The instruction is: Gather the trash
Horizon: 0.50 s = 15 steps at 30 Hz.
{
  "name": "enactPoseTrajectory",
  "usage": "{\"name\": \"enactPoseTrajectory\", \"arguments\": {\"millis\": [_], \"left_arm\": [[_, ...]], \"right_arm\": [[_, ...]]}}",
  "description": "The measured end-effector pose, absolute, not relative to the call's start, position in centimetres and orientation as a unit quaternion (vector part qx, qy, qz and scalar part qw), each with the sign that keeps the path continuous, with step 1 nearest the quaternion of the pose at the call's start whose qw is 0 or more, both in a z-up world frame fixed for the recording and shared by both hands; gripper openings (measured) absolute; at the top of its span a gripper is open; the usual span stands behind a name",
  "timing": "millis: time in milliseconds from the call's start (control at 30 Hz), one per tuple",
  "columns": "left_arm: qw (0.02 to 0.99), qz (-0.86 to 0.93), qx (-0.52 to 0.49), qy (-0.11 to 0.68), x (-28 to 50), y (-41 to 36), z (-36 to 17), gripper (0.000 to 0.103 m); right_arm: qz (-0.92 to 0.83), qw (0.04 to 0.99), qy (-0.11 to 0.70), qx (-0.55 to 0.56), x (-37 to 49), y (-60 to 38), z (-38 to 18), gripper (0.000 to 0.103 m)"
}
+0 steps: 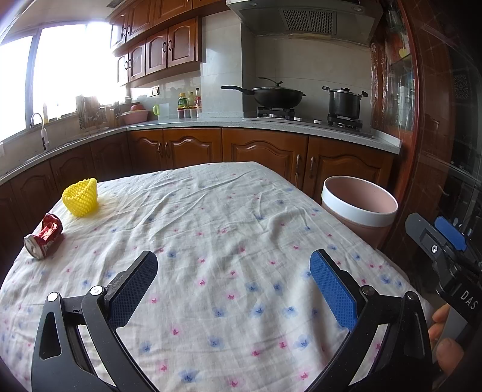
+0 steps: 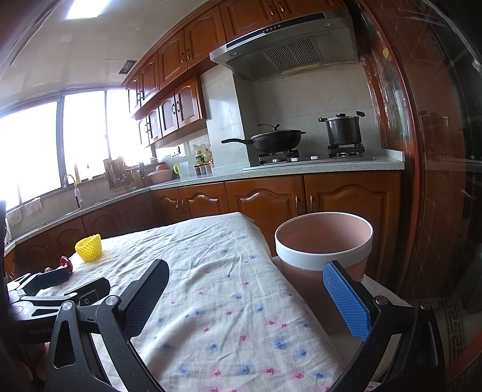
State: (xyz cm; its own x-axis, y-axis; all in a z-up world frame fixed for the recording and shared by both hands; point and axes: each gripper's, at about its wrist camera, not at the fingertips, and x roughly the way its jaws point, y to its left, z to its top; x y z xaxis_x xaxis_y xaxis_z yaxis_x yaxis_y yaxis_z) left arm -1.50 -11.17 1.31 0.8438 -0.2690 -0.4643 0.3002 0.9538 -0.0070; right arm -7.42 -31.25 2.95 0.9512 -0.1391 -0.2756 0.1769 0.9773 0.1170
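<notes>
1. Trash lies at the far left of the table: a crushed red soda can (image 1: 44, 236) on its side near the left edge, and a yellow foam fruit net (image 1: 80, 197) standing open-mouthed just beyond it, the two close but apart
2. Both rest on a wrinkled white tablecloth (image 1: 217, 229) printed with small blue and pink flowers
3. Off the table's right side stands a pink trash bin (image 1: 358, 211) with a white rim band, its mouth open and nothing visible inside; in the right wrist view it sits just ahead of the blue pad
4. The left gripper (image 1: 233, 273) hovers over the near middle of the cloth with its fingers spread wide, nothing between them, well apart from the can and net
5. The right gripper (image 2: 245, 282) is held at the table's right edge, fingers likewise spread wide and empty, one over the cloth and the other before the bin
6. A person's fingers (image 1: 442, 331) grip the right tool's handle
7. Behind, a kitchen counter (image 1: 211, 122) carries a gas stove with a black wok (image 1: 275, 96) and a dark stockpot (image 1: 345, 102) under a range hood (image 1: 304, 19)
</notes>
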Motion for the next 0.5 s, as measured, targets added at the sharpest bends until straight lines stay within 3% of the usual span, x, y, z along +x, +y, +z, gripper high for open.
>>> {"name": "enactPoseTrajectory", "arguments": {"millis": [500], "left_arm": [[0.959,-0.149,0.032,0.238,-1.51,-11.17,1.26,0.103]], "right_arm": [[-0.081,0.985,0.136,0.073,-7.38,-31.12,2.85,0.103]]}}
